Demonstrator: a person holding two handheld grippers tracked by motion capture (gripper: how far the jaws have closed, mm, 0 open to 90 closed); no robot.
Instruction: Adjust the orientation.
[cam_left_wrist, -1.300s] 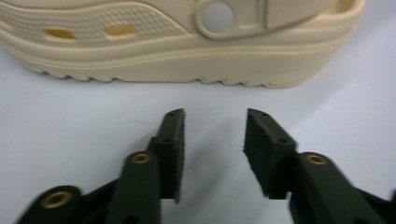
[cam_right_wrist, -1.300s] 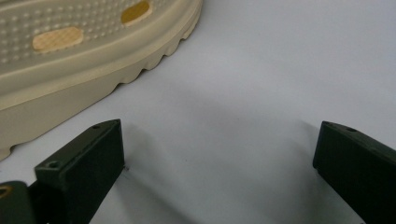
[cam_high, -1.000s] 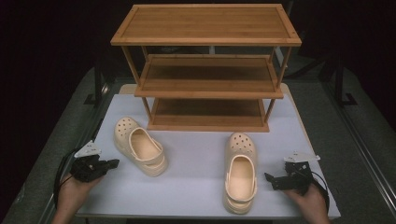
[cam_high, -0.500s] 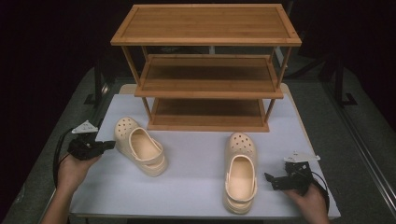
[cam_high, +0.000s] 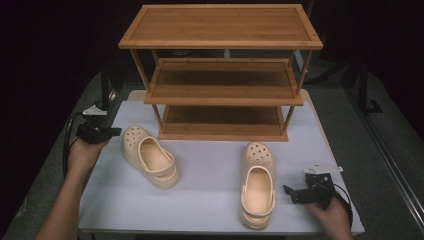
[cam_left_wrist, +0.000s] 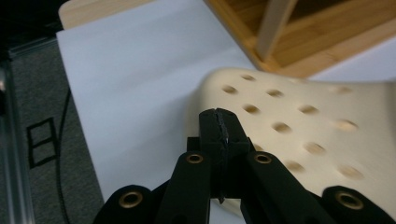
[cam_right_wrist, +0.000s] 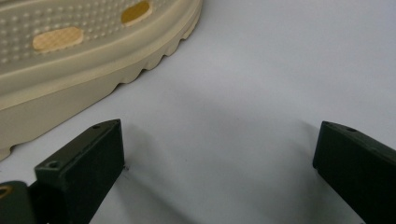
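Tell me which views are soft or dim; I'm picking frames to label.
High view: sharp on the lit table, black surroundings. Left gripper view: left clog blurred at right, shut left gripper crisp. Right gripper view: evenly lit, right clog slightly soft.

I see the shelf rack (cam_high: 222, 75) standing at the back middle of the table (cam_high: 200, 210). In front of its left end lies the left clog (cam_high: 150, 156), toe toward the back left corner — the left gripper (cam_high: 97, 132) sits just beside that toe, at the table's left edge. The right clog (cam_high: 257, 184) lies toward the front edge, right of centre, toe pointing at the rack. The right gripper (cam_high: 295, 192) rests near the front right corner — just right of that clog's heel.
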